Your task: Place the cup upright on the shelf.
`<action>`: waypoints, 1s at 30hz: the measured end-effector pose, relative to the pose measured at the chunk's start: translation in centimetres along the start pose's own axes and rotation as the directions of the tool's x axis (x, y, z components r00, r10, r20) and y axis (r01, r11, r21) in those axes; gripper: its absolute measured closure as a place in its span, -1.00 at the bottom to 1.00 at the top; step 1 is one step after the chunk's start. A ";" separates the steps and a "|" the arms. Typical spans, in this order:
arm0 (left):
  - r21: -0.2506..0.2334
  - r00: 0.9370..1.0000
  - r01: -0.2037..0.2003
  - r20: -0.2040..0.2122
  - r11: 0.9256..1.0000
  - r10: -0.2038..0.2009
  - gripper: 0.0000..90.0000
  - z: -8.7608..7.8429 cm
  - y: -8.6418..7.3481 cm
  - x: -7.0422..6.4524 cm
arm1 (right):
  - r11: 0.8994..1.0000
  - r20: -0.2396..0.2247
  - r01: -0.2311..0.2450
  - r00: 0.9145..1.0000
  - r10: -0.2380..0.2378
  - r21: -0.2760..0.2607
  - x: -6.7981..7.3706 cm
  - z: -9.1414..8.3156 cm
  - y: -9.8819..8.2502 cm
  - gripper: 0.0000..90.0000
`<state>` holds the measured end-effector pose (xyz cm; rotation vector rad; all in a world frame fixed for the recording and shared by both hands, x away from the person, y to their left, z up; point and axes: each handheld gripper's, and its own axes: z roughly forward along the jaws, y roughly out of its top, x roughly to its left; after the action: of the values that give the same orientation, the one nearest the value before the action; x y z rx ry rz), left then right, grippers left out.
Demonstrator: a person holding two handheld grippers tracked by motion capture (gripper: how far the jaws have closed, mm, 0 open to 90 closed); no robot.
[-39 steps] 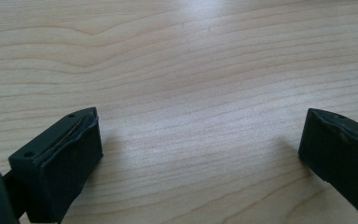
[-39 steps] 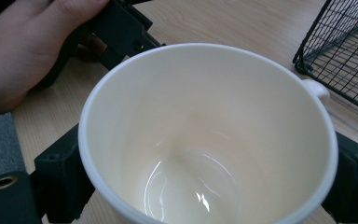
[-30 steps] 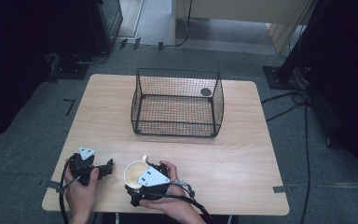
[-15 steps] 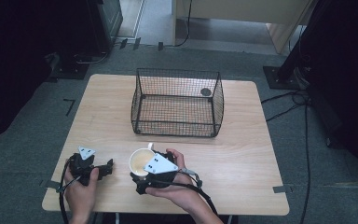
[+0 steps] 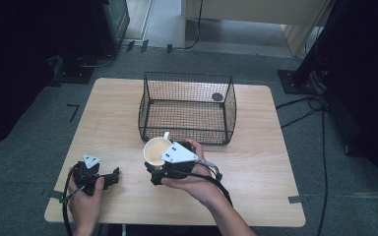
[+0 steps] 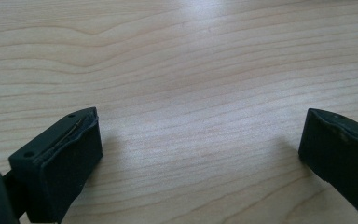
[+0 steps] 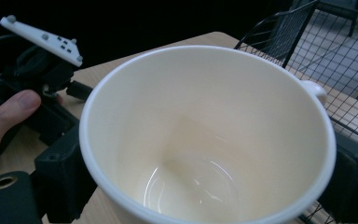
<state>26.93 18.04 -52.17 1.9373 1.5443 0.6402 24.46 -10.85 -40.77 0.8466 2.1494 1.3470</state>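
1. I am holding the cream mug (image 5: 156, 150) in the right gripper (image 5: 163, 169), whose jaws are clamping it from both sides; in the right gripper view the mug (image 7: 205, 135) is sitting between the two black jaws with its empty mouth facing the camera.
2. The mug is hanging over the desk (image 5: 256, 162) just in front of the near wall of the wire basket (image 5: 187, 105), nearer the desk's near edge than its far edge, and roughly midway between the left and right edges.
3. The relation I am watching: the basket lies straight beyond the mug, toward the desk's far edge, and the mug's handle (image 5: 166, 135) is pointing at that near wall. The mug is tilting, its mouth turned up and toward me rather than level.
4. I judge the coming move calls for lifting the mug above the basket's rim and carrying it forward, since the wall stands between it and the basket floor.
5. The left gripper (image 5: 112, 177) is resting low near the desk's near left corner, well apart from the mug, its jaws spread wide over bare wood with nothing between them.
6. The right hand is clearly the nearer one to the basket.
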 end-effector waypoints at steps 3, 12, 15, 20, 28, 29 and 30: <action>0.002 1.000 0.000 0.001 1.000 0.000 -1.00 0.0 0.0 0.0 | 1.000 0.016 0.001 1.000 -0.001 -0.004 -0.8 0.0 0.6 -0.81; 0.002 1.000 -0.001 0.001 1.000 0.001 -1.00 0.0 0.0 0.0 | 1.000 0.056 0.006 0.998 -0.005 -0.017 -3.5 0.4 2.3 -0.81; 0.002 1.000 0.000 0.001 1.000 0.000 -1.00 0.0 0.0 0.0 | 1.000 0.071 -0.003 0.997 0.005 -0.030 -4.5 0.5 2.9 -0.81; 0.002 1.000 0.000 0.001 1.000 0.000 -1.00 0.0 0.0 0.0 | 0.999 0.088 -0.020 0.996 0.023 -0.044 -5.9 0.8 3.6 -0.81; 0.004 1.000 0.000 0.002 1.000 0.000 -1.00 0.0 0.0 0.0 | 0.998 0.114 -0.040 0.992 0.046 -0.049 -8.0 1.7 4.4 -0.81; 0.004 1.000 0.000 0.002 1.000 0.000 -1.00 0.0 0.0 0.0 | 0.998 0.118 -0.041 0.992 0.046 -0.050 -8.2 1.8 4.5 -0.81; 0.002 1.000 0.000 0.001 1.000 0.000 -1.00 0.0 0.0 0.0 | 0.998 0.121 -0.041 0.991 0.047 -0.052 -8.5 2.0 4.5 -0.81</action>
<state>26.93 18.05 -52.15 1.9385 1.5445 0.6377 32.91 -14.10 -36.97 0.9377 2.0068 1.3283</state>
